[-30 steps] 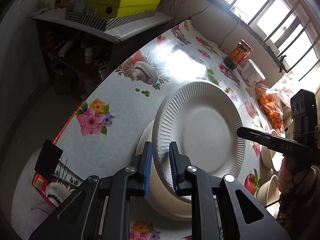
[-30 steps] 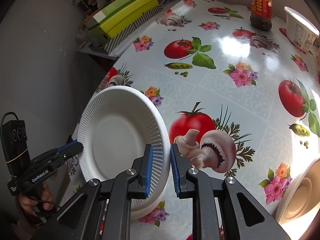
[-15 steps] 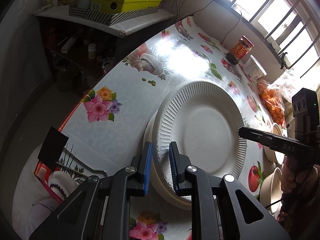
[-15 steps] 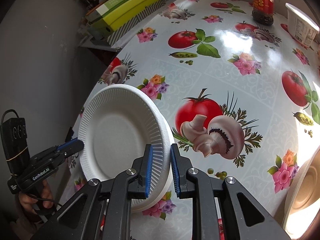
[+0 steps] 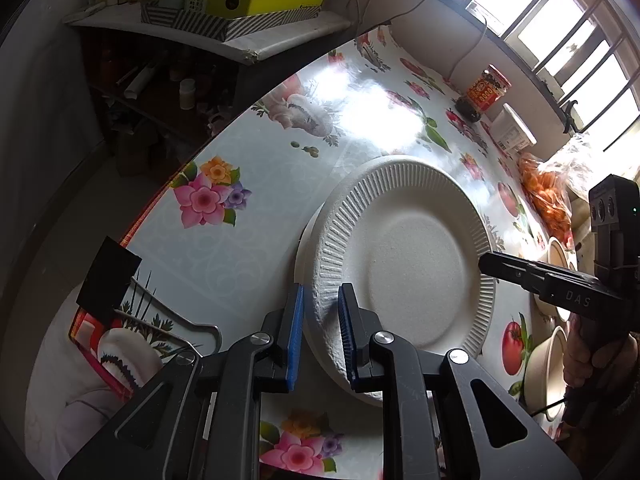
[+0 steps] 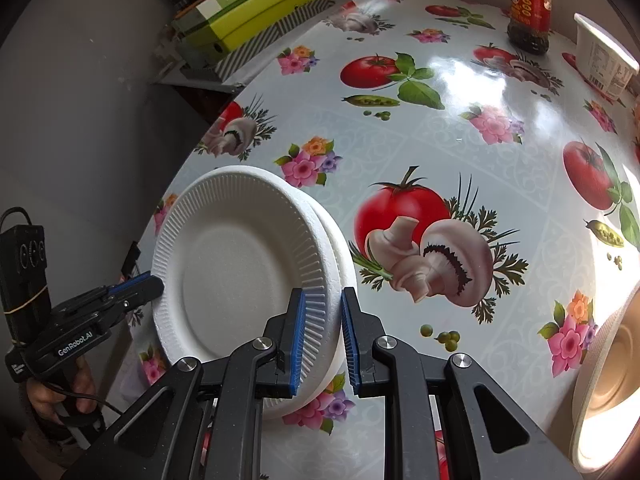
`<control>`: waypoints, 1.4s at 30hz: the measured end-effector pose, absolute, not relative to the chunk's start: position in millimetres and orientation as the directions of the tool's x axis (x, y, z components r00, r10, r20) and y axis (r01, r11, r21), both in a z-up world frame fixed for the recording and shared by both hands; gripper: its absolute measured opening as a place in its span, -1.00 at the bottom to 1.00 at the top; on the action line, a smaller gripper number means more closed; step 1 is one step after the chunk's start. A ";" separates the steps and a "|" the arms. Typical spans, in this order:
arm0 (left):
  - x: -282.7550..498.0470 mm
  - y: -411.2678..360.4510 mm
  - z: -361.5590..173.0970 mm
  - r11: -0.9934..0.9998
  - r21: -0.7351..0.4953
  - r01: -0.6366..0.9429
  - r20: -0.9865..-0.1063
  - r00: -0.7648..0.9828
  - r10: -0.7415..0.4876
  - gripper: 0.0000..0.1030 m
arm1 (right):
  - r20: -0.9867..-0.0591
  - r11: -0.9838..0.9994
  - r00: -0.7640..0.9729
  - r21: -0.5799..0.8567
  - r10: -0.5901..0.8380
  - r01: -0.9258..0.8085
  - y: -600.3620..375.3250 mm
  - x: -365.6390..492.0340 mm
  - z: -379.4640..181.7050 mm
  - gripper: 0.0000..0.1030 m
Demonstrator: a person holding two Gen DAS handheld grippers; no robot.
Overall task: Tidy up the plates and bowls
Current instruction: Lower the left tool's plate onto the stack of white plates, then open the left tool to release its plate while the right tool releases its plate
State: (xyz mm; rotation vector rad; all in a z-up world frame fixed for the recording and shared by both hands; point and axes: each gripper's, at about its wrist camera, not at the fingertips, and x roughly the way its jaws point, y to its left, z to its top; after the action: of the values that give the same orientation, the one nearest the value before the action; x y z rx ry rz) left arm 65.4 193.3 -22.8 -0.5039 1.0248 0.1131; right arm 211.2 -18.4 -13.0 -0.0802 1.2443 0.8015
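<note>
Pinching opposite rims of the top foam plate (image 5: 416, 268), left gripper (image 5: 320, 336) and right gripper (image 6: 322, 336) both clamp its ribbed edge. Plate sits tilted over a second plate (image 6: 340, 248) below it, on the patterned tablecloth (image 6: 460, 152). Bowl (image 6: 608, 384) right of the right gripper; jar (image 6: 528, 8) far ahead.
</note>
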 end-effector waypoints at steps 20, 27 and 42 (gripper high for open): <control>66.5 193.0 -25.8 0.882 -0.340 -0.326 -0.848 0.513 -0.137 -0.65 | -0.874 0.744 0.105 0.334 0.474 -0.579 -16.3 209.3 -14.8 -0.63; 68.2 191.4 -25.5 0.887 -0.331 -0.322 -0.852 0.507 -0.134 -0.65 | -0.875 0.747 0.103 0.337 0.473 -0.573 -16.8 209.7 -14.5 -0.63; 69.3 190.6 -23.0 0.893 -0.319 -0.317 -0.852 0.509 -0.124 -0.60 | -0.871 0.754 0.113 0.340 0.477 -0.562 -19.4 209.6 -11.7 -0.42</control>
State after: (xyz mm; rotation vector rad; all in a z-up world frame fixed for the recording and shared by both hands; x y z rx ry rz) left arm 69.3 190.6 -23.0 -0.4735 1.0403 0.1213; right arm 209.6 -19.4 -11.7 -0.0821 1.2417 0.7635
